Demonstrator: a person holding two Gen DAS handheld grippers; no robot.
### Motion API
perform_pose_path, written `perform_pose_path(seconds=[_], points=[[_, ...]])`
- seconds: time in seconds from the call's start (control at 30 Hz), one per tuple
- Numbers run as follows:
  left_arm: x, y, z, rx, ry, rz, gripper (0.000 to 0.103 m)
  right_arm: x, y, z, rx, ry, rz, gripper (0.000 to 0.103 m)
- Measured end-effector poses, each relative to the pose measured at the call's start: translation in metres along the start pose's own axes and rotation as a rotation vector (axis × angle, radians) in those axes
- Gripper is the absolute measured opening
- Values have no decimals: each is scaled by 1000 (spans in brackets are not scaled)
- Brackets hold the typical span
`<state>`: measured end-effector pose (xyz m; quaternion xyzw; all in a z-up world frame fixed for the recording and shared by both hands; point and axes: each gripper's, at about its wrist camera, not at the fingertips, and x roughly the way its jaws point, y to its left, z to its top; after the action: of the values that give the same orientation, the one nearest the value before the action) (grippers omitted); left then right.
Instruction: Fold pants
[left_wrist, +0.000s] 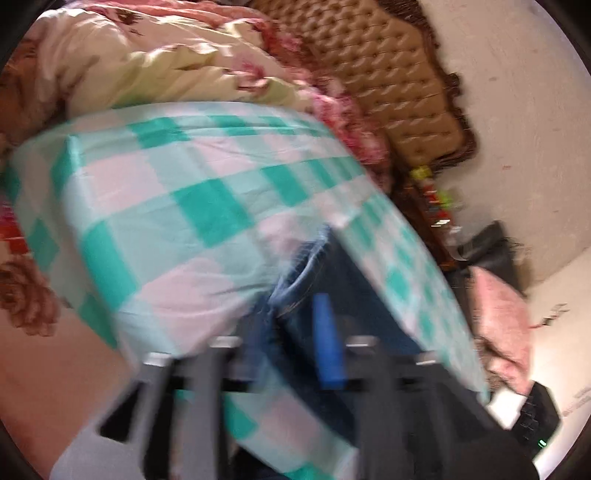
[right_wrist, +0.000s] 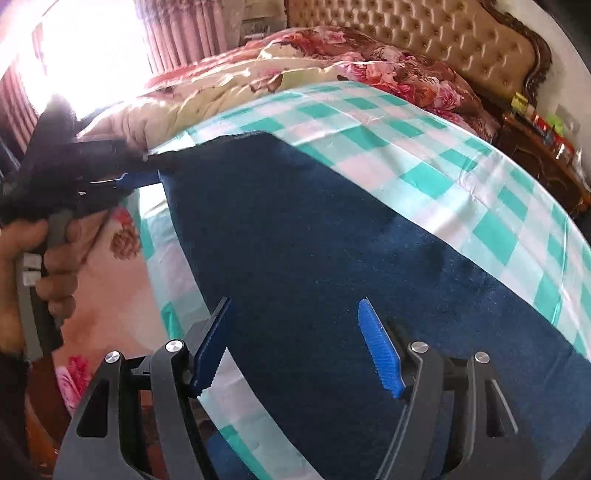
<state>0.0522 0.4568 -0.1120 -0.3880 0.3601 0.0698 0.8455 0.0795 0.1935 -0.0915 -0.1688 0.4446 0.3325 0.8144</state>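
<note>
- Here, dark blue pants (right_wrist: 295, 258) lie flat across the green-and-white checked sheet (right_wrist: 424, 177) on the bed;
- right gripper (right_wrist: 295, 347) hovers above them, fingers spread, grasping nothing;
- left gripper (right_wrist: 147, 168) sits at the pants' far corner; its grip cannot be told through blur.

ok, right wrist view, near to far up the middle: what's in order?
Right hand-held gripper, open → dark blue pants → green-and-white checked sheet → floral quilt → tufted tan headboard.
</note>
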Motion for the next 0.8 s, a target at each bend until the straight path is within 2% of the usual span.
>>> perform_pose_path(seconds=[0.07, 0.27, 0.37, 0.4, 0.43, 0.6, 0.67, 0.73, 0.8], points=[[7, 7, -2, 2, 54, 34, 44, 7, -6, 0, 36, 26, -24, 65], [15, 8, -1, 2, 109, 26, 43, 17, -29, -7, 80, 57, -74, 65], [26, -8, -1, 91, 130, 79, 43, 22, -31, -9, 86, 80, -119, 65], [29, -11, -1, 116, 132, 103, 36, 24, -32, -10, 87, 85, -120, 65], [30, -12, -1, 125, 137, 122, 25, 25, -31, -12, 88, 89, -121, 65], [30, -7, 2, 106, 162, 53, 16, 28, -31, -14, 90, 88, -123, 66], [22, -8, 4, 96, 142, 6, 16, 28, -32, -14, 90, 88, -118, 66], [15, -16, 3, 118, 115, -5, 15, 27, -32, -14, 93, 88, -114, 66], [6, -33, 0, 182, 79, 11, 15, 27, -33, -13, 95, 91, -112, 66]])
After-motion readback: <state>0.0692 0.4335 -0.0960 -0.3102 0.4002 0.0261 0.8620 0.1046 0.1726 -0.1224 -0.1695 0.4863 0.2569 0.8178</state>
